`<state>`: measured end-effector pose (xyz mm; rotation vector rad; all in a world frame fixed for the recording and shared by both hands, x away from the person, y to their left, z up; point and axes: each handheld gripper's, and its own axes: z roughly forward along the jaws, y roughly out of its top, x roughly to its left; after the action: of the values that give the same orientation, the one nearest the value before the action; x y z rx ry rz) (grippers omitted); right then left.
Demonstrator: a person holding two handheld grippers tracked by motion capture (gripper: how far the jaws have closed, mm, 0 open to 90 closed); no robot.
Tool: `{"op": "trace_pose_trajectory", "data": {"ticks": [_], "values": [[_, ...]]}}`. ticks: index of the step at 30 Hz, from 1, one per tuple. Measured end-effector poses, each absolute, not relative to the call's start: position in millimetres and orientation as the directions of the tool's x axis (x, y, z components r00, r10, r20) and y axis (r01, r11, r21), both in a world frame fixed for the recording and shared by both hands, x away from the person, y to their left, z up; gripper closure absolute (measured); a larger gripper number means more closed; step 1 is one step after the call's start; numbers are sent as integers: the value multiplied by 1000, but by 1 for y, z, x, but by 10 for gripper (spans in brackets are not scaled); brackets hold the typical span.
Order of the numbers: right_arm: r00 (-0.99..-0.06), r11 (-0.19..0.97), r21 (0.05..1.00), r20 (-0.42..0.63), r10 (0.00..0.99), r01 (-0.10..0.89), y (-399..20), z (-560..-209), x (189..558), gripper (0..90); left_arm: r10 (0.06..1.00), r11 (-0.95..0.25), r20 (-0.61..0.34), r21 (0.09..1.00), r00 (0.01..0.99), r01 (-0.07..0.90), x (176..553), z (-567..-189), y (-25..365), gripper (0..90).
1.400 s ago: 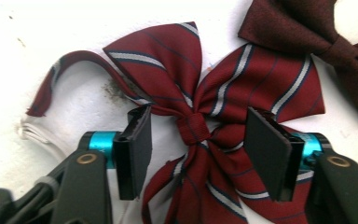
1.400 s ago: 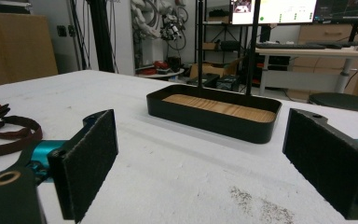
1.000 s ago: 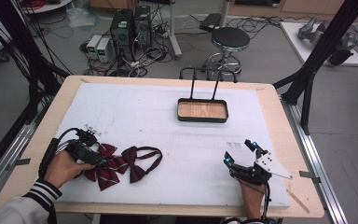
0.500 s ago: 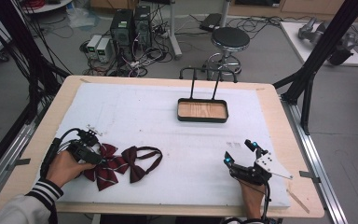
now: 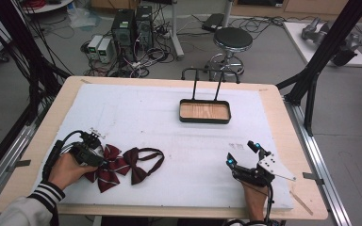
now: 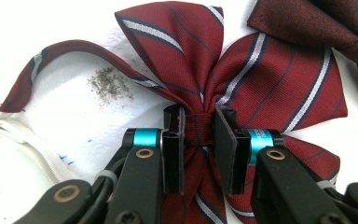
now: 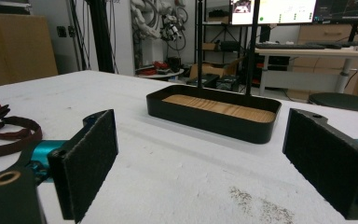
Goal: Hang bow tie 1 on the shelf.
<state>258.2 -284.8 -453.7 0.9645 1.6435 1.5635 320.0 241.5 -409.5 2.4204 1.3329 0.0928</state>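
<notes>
Striped maroon bow tie [image 6: 242, 79] lay at lower left of the high view on the white table cover [image 5: 169, 122], and your left gripper [image 6: 199, 135] had just closed its jaws onto the tie's centre knot, pads pressing both sides. Plain dark bow tie [image 5: 139, 165] sat just beside it to the right, edges touching. Your right gripper [image 5: 243, 154] rested at lower right, jaws wide apart, nothing between them. Black tray [image 5: 204, 112] with wooden floor stood upper centre, well apart from both.
</notes>
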Motion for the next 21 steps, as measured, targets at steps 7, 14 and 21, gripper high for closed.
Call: {"op": "trace_pose_trajectory", "data": {"ticks": [7, 14, 21], "values": [[-507, 12, 998, 23, 862, 66, -285, -454, 258, 94, 828, -472, -125, 372, 547, 799, 319, -407, 243, 741], [-507, 12, 998, 23, 862, 66, -285, -454, 258, 94, 834, -442, -118, 442, 539, 780, 316, -398, 251, 743], [-506, 14, 998, 21, 862, 64, -285, -454, 258, 94, 842, -415, -83, 530, 532, 740, 314, -386, 257, 747]]}}
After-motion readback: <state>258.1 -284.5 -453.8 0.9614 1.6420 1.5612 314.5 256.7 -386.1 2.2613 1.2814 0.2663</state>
